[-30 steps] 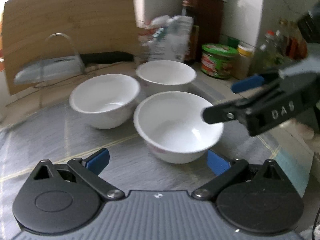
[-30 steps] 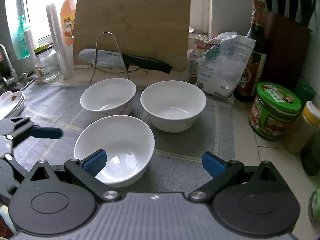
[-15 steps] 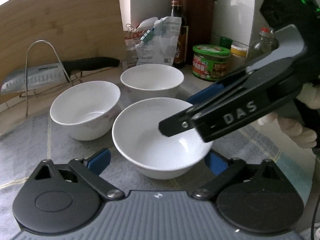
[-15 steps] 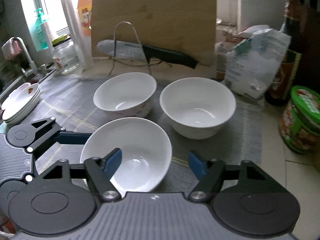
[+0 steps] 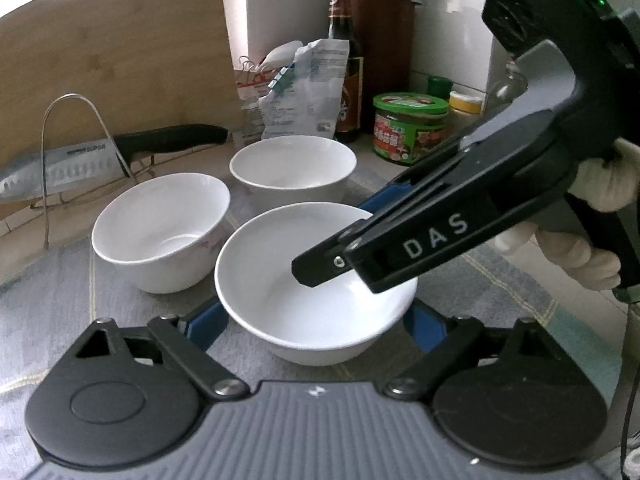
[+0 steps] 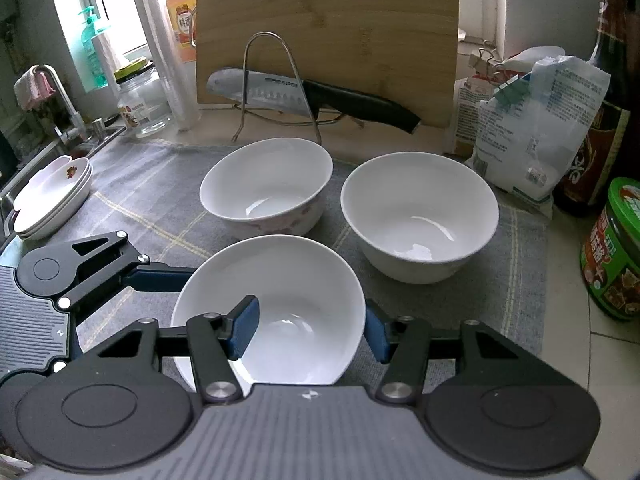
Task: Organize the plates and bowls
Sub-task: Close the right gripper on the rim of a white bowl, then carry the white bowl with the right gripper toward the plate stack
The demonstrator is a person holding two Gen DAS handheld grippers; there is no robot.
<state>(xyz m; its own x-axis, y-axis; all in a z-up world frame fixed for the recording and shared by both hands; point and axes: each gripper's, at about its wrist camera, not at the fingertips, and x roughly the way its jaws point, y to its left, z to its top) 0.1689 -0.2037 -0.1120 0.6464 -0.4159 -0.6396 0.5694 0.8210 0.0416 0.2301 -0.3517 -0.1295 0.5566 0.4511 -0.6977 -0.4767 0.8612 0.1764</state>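
Note:
Three white bowls stand on a grey mat (image 6: 140,184). The near bowl (image 5: 272,300) (image 6: 304,280) sits between the fingers of my left gripper (image 5: 314,328). Its jaws have just been closing, and the blue pads (image 5: 204,326) now meet the bowl's two flanks. My right gripper (image 6: 310,334) (image 5: 336,238) reaches in from the right and is open. One of its fingers is inside the near bowl and the other is outside the right wall. The back left bowl (image 6: 264,184) and the back right bowl (image 6: 416,208) stand untouched.
A stack of white plates (image 6: 52,200) lies at the mat's left edge by the sink. Behind the bowls a knife (image 6: 280,88) rests in a wire rack against a wooden board (image 6: 328,20). A bag (image 6: 536,128), a dark bottle and a green jar (image 6: 616,248) crowd the right side.
Both grippers' jaws have narrowed around the near bowl. The right gripper has come forward over it, so that one finger now dips inside. The bowls have stayed put.

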